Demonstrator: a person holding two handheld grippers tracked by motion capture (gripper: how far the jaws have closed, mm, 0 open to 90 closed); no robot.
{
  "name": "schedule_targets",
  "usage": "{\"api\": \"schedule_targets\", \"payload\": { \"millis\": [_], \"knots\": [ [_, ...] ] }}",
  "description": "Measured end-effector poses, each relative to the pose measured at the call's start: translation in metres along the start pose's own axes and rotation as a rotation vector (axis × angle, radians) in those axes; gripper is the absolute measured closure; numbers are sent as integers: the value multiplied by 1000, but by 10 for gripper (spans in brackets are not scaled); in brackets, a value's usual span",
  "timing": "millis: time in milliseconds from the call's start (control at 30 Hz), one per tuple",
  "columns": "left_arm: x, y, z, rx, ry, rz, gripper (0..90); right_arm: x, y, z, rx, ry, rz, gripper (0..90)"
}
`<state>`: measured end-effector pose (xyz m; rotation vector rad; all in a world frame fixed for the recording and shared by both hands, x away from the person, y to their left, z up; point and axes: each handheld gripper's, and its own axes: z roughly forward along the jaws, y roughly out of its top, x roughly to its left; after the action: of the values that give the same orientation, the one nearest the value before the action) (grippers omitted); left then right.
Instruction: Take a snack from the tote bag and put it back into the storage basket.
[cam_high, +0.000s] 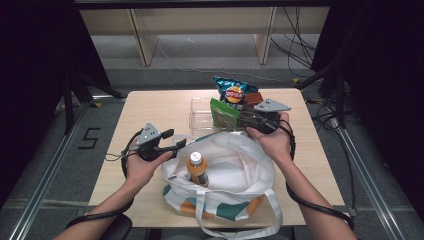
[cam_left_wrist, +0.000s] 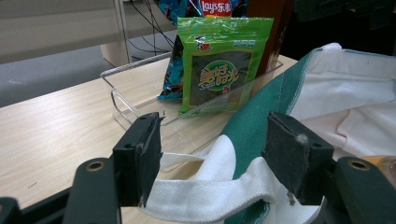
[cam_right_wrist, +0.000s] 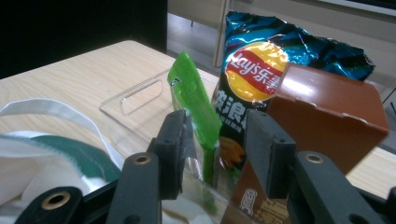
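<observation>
Pale wood-grain laminate forms the tabletop (cam_high: 150, 107), on which a clear rigid plastic tray (cam_high: 200, 117) is set. A glossy green seaweed packet (cam_right_wrist: 194, 100) is stood in it beside a crinkled blue foil crisp bag (cam_right_wrist: 266, 70) and a smooth brown carton (cam_right_wrist: 327, 109). The packet's thin edge is seen between the right gripper (cam_right_wrist: 215, 149)'s parted jaws, untouched. A soft white canvas tote bag (cam_high: 235, 165)'s strap is bracketed by the left gripper (cam_left_wrist: 215, 156), whose jaws are held apart unpressed.

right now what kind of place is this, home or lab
Most likely a lab or recording studio: dark curtains ring the wooden table, loose cables run over the floor, and a taped number marker sits beside it.
</observation>
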<state>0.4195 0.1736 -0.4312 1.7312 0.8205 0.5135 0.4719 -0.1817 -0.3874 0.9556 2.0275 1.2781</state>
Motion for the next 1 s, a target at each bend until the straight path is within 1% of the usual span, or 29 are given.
{"api": "schedule_targets", "payload": {
  "millis": [33,67,133,167,200,267,300,333,367,433,467,500,533,567,600,633,700,733,767,800,833,867,900,967,1000],
  "knots": [
    [0,0,0,-1,1,1,360,0,-1,-3,3,1,12,593],
    [0,0,0,-3,3,-5,359,-1,-2,-6,6,5,11,590],
    [1,0,0,-5,1,-9,359,-4,-4,-10,-15,-1,19,584],
    [1,0,0,-6,0,-9,359,-3,-4,-14,-3,7,44,580],
    [1,0,0,-7,-1,-9,360,-5,-6,-17,-7,16,46,576],
    [1,0,0,-6,-4,-9,360,-8,-7,-22,-11,13,45,571],
    [0,0,0,-8,-5,-10,360,-7,-8,-25,-15,8,59,567],
    [0,0,0,-8,-6,-9,360,-7,-9,-29,-7,10,68,563],
    [1,-1,-1,-8,-6,-10,360,-9,-10,-31,-18,5,66,561],
    [1,-1,-1,-9,-7,-9,360,-11,-12,-37,-8,-2,67,555],
    [1,-1,-1,-10,-7,-9,360,-14,-12,-40,-14,-2,58,553],
    [1,-1,-1,-15,-11,-9,360,-14,-13,-42,-15,-8,69,553],
    [1,0,-1,-14,-7,-8,360,-15,-14,-43,-27,-16,68,551],
    [1,0,-2,-12,-5,-9,360,-16,-15,-46,-13,-5,84,550],
    [1,0,-2,-13,-7,-9,360,-17,-16,-47,-24,-31,81,548],
    [1,1,-2,-14,-6,-9,359,-19,-17,-50,-3,-19,83,543],
    [1,1,-1,-18,-6,-12,359,-22,-20,-54,-5,-37,86,527],
    [1,1,-1,-16,-5,-12,359,-24,-21,-56,2,-38,96,524],
    [1,1,-1,-16,-4,-13,358,-26,-23,-56,-10,-48,103,520],
    [2,0,-1,-16,-3,-15,358,-28,-24,-59,15,-39,112,514],
    [2,0,-2,-18,0,-16,358,-31,-26,-59,2,-55,94,510],
    [2,0,-3,-19,2,-18,358,-31,-27,-60,12,-55,106,508],
    [3,0,-4,-23,2,-19,358,-32,-29,-61,18,-60,129,507],
    [4,0,-6,-19,13,-19,358,-35,-33,-61,19,-67,139,506],
    [4,1,-6,-23,13,-26,358,-38,-35,-60,15,-66,124,505]
  ]
}}
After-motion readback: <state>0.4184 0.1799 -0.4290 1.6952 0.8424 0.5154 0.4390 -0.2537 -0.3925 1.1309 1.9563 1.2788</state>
